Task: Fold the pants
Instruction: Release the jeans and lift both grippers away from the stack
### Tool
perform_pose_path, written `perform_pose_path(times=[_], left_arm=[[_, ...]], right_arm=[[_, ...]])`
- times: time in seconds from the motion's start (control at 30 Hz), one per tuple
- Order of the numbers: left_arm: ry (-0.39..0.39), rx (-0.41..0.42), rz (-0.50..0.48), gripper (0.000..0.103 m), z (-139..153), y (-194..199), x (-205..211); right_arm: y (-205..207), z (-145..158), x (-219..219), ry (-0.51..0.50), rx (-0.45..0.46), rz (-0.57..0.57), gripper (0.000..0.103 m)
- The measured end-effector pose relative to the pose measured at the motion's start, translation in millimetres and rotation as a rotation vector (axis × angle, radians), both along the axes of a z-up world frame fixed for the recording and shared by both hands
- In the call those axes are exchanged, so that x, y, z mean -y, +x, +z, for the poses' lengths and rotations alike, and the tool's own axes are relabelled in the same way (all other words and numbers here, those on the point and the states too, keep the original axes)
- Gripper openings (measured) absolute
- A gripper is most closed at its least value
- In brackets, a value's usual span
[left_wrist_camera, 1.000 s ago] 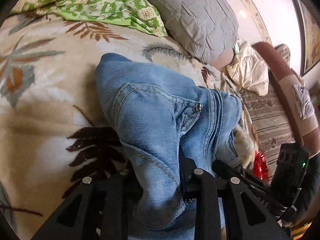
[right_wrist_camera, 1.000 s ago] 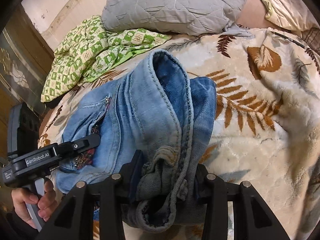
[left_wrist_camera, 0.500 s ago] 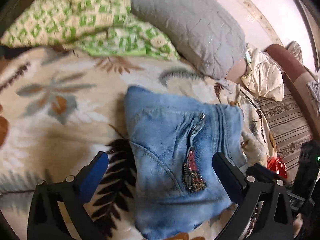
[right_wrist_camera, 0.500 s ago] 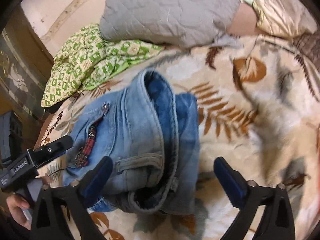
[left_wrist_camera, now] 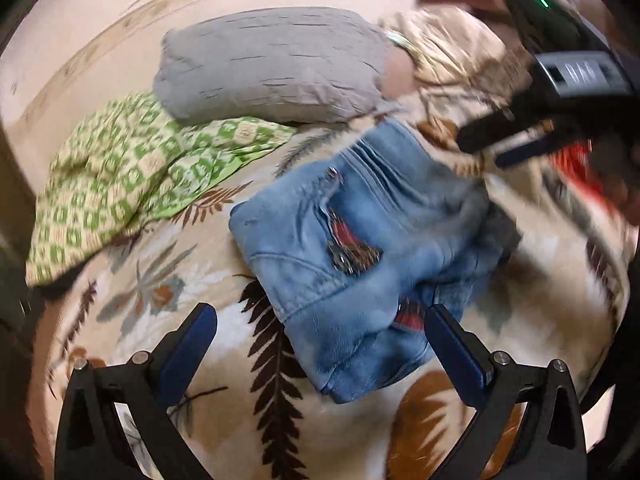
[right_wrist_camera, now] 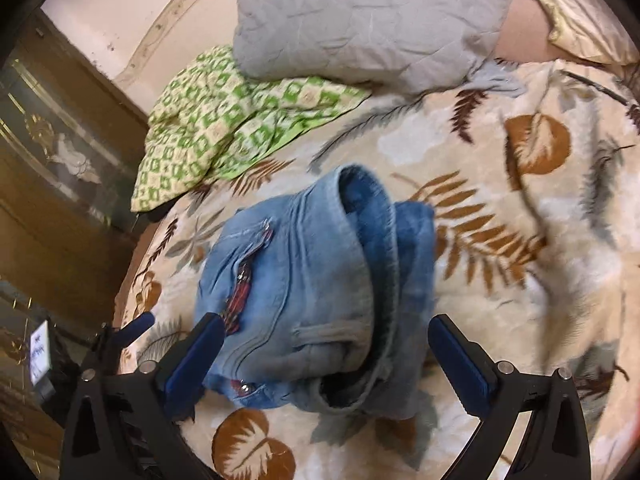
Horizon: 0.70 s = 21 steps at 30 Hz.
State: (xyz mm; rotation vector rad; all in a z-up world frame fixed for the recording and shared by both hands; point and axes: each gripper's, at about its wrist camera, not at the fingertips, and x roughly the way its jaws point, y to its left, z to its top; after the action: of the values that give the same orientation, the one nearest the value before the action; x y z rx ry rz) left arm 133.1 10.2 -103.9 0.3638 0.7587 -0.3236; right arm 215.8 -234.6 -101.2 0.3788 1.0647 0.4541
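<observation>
The light blue jeans (left_wrist_camera: 360, 248) lie folded into a thick bundle on the leaf-patterned blanket (left_wrist_camera: 168, 304); a red plaid lining shows at a pocket. In the right wrist view the jeans (right_wrist_camera: 312, 292) show the waistband rolled on top. My left gripper (left_wrist_camera: 320, 344) is open and empty, raised above the bundle's near edge. My right gripper (right_wrist_camera: 324, 356) is open and empty, above the bundle's near end. The right gripper also shows in the left wrist view (left_wrist_camera: 520, 144) at the upper right, clear of the jeans.
A grey pillow (left_wrist_camera: 272, 68) and a green checked cloth (left_wrist_camera: 132, 176) lie behind the jeans. A cream pillow (right_wrist_camera: 580, 8) lies at the far right. A dark wooden cabinet (right_wrist_camera: 52, 184) stands left of the bed. The blanket (right_wrist_camera: 520, 240) spreads right of the jeans.
Both grippers were shut on the jeans a second ago. They let go, opened wide and pulled back and up. The bundle now rests on the blanket.
</observation>
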Motion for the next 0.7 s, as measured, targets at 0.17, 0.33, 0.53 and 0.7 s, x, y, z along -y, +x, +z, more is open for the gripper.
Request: perform_pose_path(times=[0.17, 0.33, 0.53, 0.7], left_arm=[[0.055, -0.039, 0.000, 0.084, -19.1, 8.3, 1.6], [0.015, -0.111, -0.025, 0.051, -32.7, 7.8, 3.4], [-0.002, -0.110, -0.017, 0.024, -30.2, 1.8, 2.7], [-0.004, -0.131, -0.006, 0.025, -34.5, 5.7, 1.9]], right_arm=[[1.6, -24.1, -18.3, -0.103, -0.037, 0.030, 0.062], [-1.3, -42.2, -20.8, -0.179, -0.022, 0.034, 0.046], [-6.4, -36.4, -18.8, -0.210, 0.028, 0.035, 0.027], [-5.9, -45.6, -15.9, -0.199, 0.016, 0.025, 0.027]])
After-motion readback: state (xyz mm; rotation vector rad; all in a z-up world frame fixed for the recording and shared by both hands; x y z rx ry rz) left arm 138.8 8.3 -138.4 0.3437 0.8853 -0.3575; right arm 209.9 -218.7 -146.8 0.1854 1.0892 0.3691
